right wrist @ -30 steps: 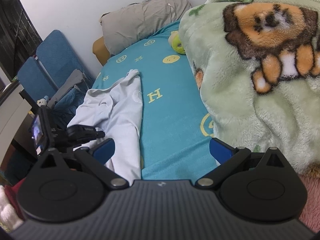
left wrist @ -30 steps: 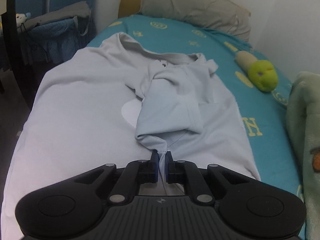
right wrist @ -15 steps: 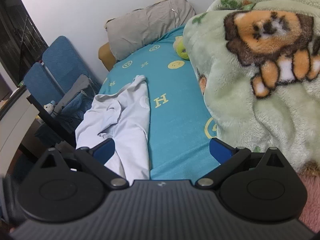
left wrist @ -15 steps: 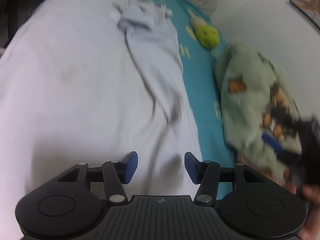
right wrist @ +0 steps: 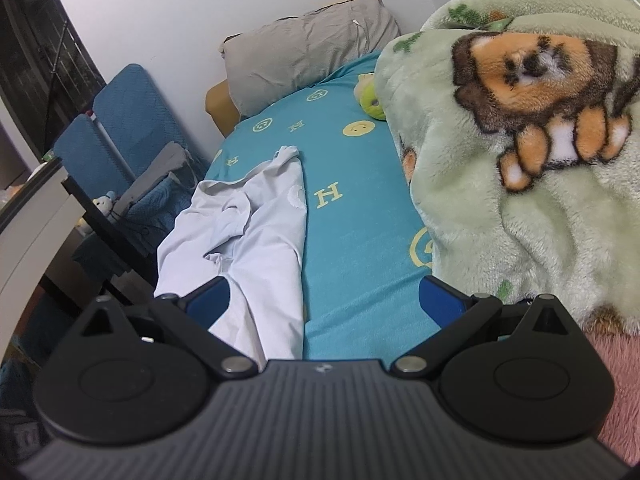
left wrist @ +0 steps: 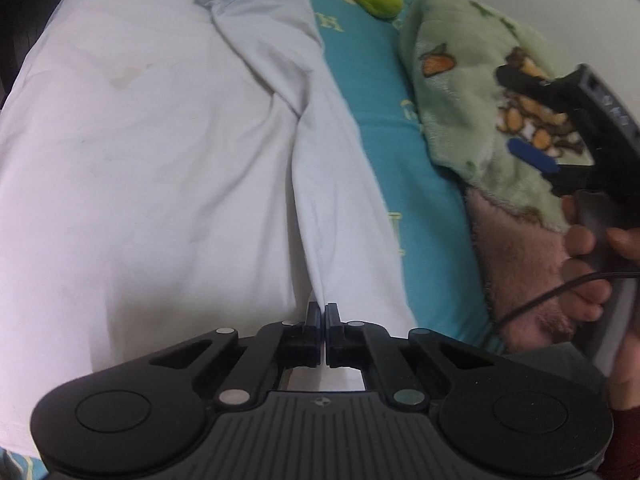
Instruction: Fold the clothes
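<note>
A pale grey shirt [left wrist: 160,152] lies spread on the teal bed, its right side folded over toward the middle. My left gripper [left wrist: 323,312] is shut on the shirt's near hem, and a fabric ridge runs from the pinch toward the collar. My right gripper [right wrist: 324,300] is open and empty, held above the bed's near right side, and the shirt [right wrist: 260,240] lies to its left. The right gripper also shows in the left wrist view [left wrist: 560,128], held in a hand over the blanket.
A green plush blanket with a dog print [right wrist: 520,140] is heaped on the bed's right side. A grey pillow [right wrist: 304,48] and a green soft toy [right wrist: 370,100] lie at the head. Blue chairs [right wrist: 120,132] stand left of the bed.
My left gripper let go of the folded sleeve, opened, swung to the shirt's near hem and shut on it. The right gripper stayed open and shifted only slightly.
</note>
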A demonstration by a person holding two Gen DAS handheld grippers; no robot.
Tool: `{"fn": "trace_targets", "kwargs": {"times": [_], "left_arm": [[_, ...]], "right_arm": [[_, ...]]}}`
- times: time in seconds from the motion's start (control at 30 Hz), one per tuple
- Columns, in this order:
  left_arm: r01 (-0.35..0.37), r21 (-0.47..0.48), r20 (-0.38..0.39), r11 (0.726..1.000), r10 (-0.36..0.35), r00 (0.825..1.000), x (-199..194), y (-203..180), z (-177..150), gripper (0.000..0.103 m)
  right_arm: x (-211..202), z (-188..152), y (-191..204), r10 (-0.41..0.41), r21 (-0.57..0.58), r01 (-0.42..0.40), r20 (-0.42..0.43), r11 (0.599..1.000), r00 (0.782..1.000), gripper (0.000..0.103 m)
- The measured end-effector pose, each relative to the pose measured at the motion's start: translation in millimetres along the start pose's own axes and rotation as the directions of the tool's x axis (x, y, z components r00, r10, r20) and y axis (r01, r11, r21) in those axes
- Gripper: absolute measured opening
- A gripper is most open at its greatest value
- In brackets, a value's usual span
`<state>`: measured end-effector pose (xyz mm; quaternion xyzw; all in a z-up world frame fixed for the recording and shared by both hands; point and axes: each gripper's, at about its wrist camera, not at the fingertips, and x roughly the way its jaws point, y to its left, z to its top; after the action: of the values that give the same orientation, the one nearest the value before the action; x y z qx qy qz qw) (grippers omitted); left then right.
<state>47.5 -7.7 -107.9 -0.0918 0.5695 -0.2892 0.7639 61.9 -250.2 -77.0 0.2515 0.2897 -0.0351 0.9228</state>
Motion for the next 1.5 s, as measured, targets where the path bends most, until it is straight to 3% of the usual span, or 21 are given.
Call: {"fn": "trace_targets", "kwargs": {"times": [0.1,0.23,0.33,0.43,0.5,0.57,0.63,0.7,0.77,0.93,1.07,1.17,1.43,1.5], "left_arm": [[0.011,-0.088,0.004,0.996,-0.011,1.0,-20,2,-5,0.001],[-0.116,-0.127,-0.037,0.985,0.112,0.993,-19,13,-18,0.001],[-0.245,-0.077,-0.071,0.966,0.24,0.968,-5,23,-26,0.002],[-0.247,-0.061,-0.046,0.967,0.244,0.969,-6,23,-25,0.006],[-0.256,-0.041,-0.01,0.966,0.256,0.967,-13,20,-24,0.015],[-0.26,-0.021,0.041,0.965,0.261,0.965,-24,16,-21,0.039],[-0.274,-0.005,0.111,0.962,0.272,0.956,-37,11,-14,0.055],[-0.302,0.011,0.197,0.953,0.294,0.935,-48,0,-4,0.065],[-0.34,0.04,0.287,0.939,0.316,0.904,-59,-17,9,0.084],[-0.42,0.102,0.485,0.902,0.324,0.812,-80,-51,43,0.102],[-0.445,0.107,0.604,0.889,0.297,0.74,-75,-70,62,0.103],[-0.457,0.095,0.645,0.885,0.294,0.705,-60,-68,61,0.103],[-0.512,0.095,0.635,0.854,0.344,0.691,-40,-46,46,0.103],[-0.496,0.09,0.656,0.863,0.324,0.682,-49,-45,44,0.103]], "right_arm": [[-4,-3,1,-0.001,-0.005,0.001,-0.001,1.0,1.0,0.103],[-4,-4,1,-0.002,-0.007,0.002,-0.002,1.0,1.0,0.103],[-3,-3,3,-0.001,-0.014,0.001,-0.002,1.0,1.0,0.103],[-5,-5,7,0.001,-0.038,-0.001,-0.003,0.999,1.0,0.103],[-8,-7,9,0.004,-0.057,-0.004,0.0,0.998,1.0,0.103],[-10,-7,13,0.012,-0.074,-0.011,0.008,0.997,1.0,0.103],[-13,-6,18,0.028,-0.087,-0.026,0.02,0.996,0.999,0.103],[-16,-5,22,0.051,-0.107,-0.047,0.039,0.993,0.998,0.103],[-20,-6,27,0.074,-0.134,-0.065,0.062,0.989,0.995,0.103],[-31,-7,35,0.146,-0.153,-0.127,0.115,0.98,0.983,0.103],[-35,-8,38,0.172,-0.152,-0.15,0.148,0.977,0.974,0.103],[-35,-10,41,0.179,-0.156,-0.154,0.163,0.976,0.97,0.103],[-27,-15,49,0.197,-0.172,-0.166,0.182,0.971,0.963,0.103],[-23,-15,50,0.206,-0.156,-0.18,0.171,0.971,0.964,0.102]]}}
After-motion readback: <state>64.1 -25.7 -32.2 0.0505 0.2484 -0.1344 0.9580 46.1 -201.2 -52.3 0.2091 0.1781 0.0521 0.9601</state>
